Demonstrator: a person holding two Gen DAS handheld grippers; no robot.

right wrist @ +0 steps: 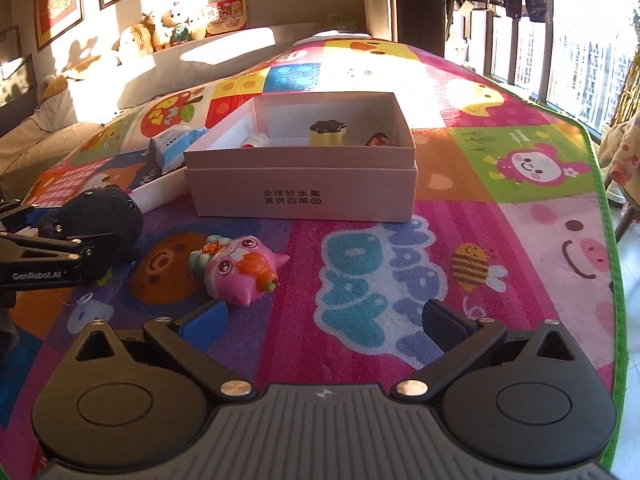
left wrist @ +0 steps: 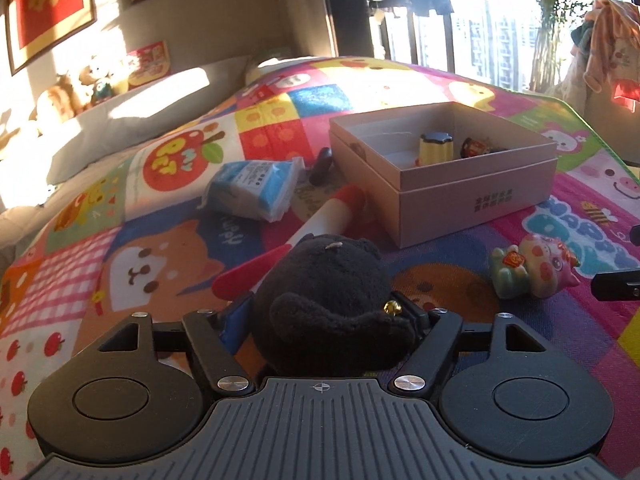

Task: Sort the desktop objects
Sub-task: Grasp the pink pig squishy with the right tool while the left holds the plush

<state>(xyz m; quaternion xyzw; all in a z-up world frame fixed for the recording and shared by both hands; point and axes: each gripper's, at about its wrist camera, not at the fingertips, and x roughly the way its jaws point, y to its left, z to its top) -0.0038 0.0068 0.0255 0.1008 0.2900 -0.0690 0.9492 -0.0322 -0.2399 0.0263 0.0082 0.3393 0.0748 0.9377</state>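
Observation:
A black plush toy (left wrist: pixel 324 276) fills the gap between the pads of my left gripper (left wrist: pixel 326 316), which is shut on it low over the colourful mat (left wrist: pixel 120 264). In the right wrist view that left gripper (right wrist: pixel 72 226) and the black plush toy (right wrist: pixel 104 212) sit at the far left. My right gripper (right wrist: pixel 324 322) stands open and holds nothing. A pink figurine (right wrist: pixel 240 272) lies just ahead of its left finger, also visible as the pink figurine (left wrist: pixel 536 268). An open cardboard box (right wrist: pixel 300 196) holds a yellow pudding-shaped toy (right wrist: pixel 327 132) and a small dark red item (right wrist: pixel 380 139).
Left of the cardboard box (left wrist: pixel 440 196) lie a blue tissue packet (left wrist: pixel 256 188), a red and white stick-shaped object (left wrist: pixel 320 216) and a small black object (left wrist: pixel 322 166). A grey pillow (left wrist: pixel 140 120) lies beyond. The mat's green edge (right wrist: pixel 600 200) drops off on the right.

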